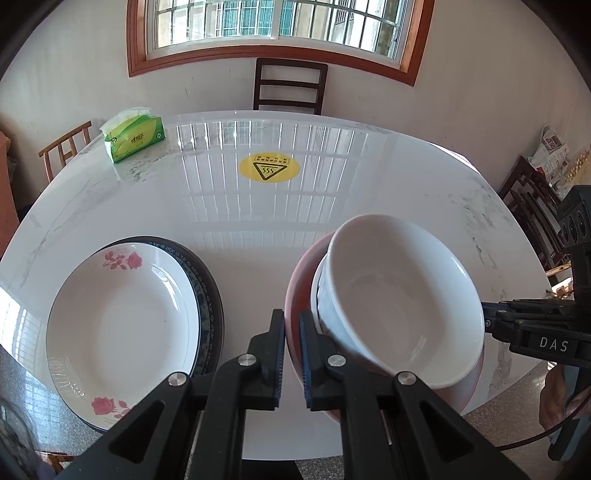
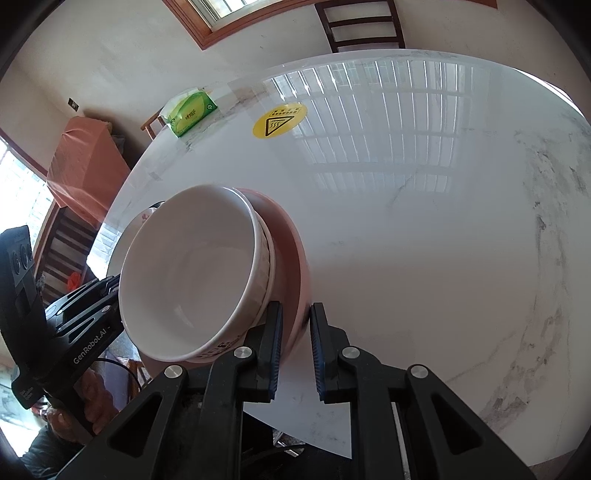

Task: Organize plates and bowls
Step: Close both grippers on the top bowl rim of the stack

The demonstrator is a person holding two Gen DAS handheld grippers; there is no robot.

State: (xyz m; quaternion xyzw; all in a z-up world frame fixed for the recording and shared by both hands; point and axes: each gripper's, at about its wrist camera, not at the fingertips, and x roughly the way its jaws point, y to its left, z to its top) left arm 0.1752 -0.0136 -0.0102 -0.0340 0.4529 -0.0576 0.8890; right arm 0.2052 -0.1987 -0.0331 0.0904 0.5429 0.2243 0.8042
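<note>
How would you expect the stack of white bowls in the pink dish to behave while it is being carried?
The white bowls sit tilted inside the pink dish, so they may slide or tip out. Both look glazed, probably slippery and breakable. The left gripper and right gripper pinch only the dish's rim, leaving the bowls loose.

Bright window (image 1: 280, 22) glare, perhaps fisheye-warped edges.

Stacked plates (image 1: 122, 317) lie left of the nested bowls (image 1: 399, 302).

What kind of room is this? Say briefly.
Most likely a home dining room: a round marble-look table with wooden chairs around it, a barred window behind, and a pack of tissues on the tabletop.
</note>
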